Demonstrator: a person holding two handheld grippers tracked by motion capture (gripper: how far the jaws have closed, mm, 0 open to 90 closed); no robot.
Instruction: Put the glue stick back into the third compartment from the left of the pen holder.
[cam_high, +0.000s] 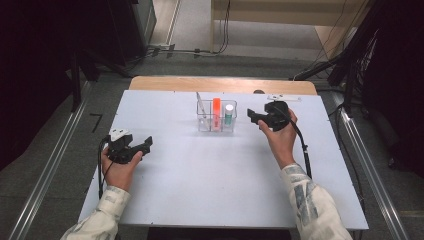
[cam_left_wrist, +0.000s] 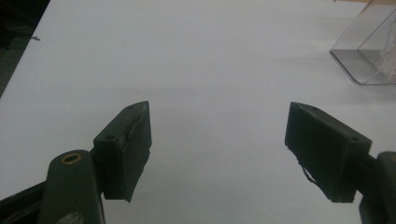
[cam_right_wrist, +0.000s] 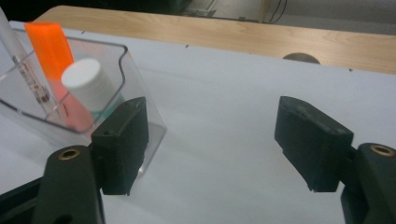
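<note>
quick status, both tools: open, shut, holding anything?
Left tool: open, holding nothing, over the bare white table.
Right tool: open, holding nothing, beside the clear plastic organiser box.

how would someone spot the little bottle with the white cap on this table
Find the clear plastic organiser near the far middle of the white table. The bottle stands in its right-hand compartment, beside the tall orange item. It alone is short, with a round white cap and greenish body.

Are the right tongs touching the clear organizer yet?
Cannot tell. In the right gripper view, one jaw of the right tongs overlaps the clear organizer corner, hiding any gap. In the high view they sit close beside it, too small to judge.
</note>
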